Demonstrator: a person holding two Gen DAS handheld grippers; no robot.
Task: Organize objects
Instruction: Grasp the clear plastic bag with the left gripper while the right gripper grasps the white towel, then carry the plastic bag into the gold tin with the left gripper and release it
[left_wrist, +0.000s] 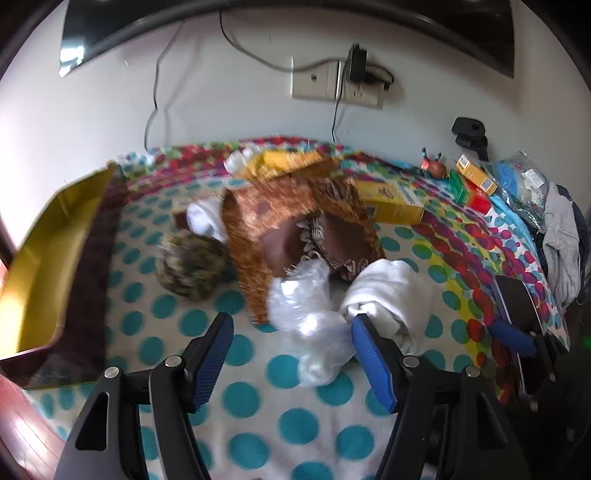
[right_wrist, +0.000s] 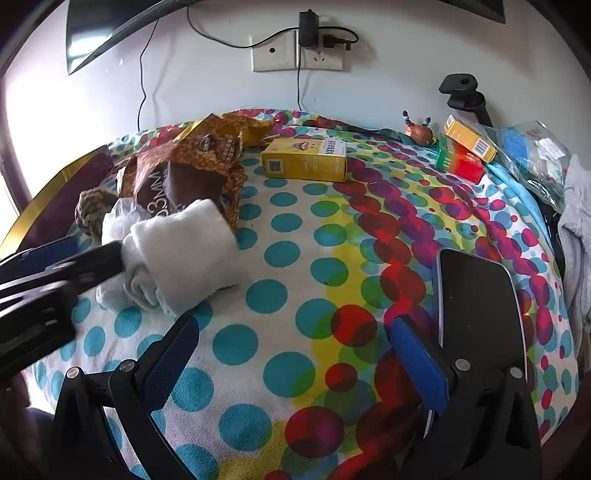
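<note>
My left gripper (left_wrist: 291, 350) is open, its blue pads either side of a crumpled clear plastic bag (left_wrist: 314, 325) on the dotted cloth. A rolled white towel (left_wrist: 391, 295) lies just right of the bag, touching the right pad. A brown and gold snack wrapper (left_wrist: 295, 218) lies behind them, with a mottled furry ball (left_wrist: 188, 266) to its left. My right gripper (right_wrist: 291, 354) is open and empty over the dotted cloth (right_wrist: 280, 295). The towel (right_wrist: 184, 254) and the left gripper (right_wrist: 55, 280) show at the left of the right wrist view.
An open gold-lined box (left_wrist: 51, 266) stands at the left edge. A yellow carton (right_wrist: 304, 160), a red-green box (right_wrist: 460, 160), an orange box (right_wrist: 471, 138) and a small crab figure (right_wrist: 419, 131) lie at the back. A black phone (right_wrist: 480, 299) lies right. Clothes and bags (right_wrist: 576, 221) pile at the far right.
</note>
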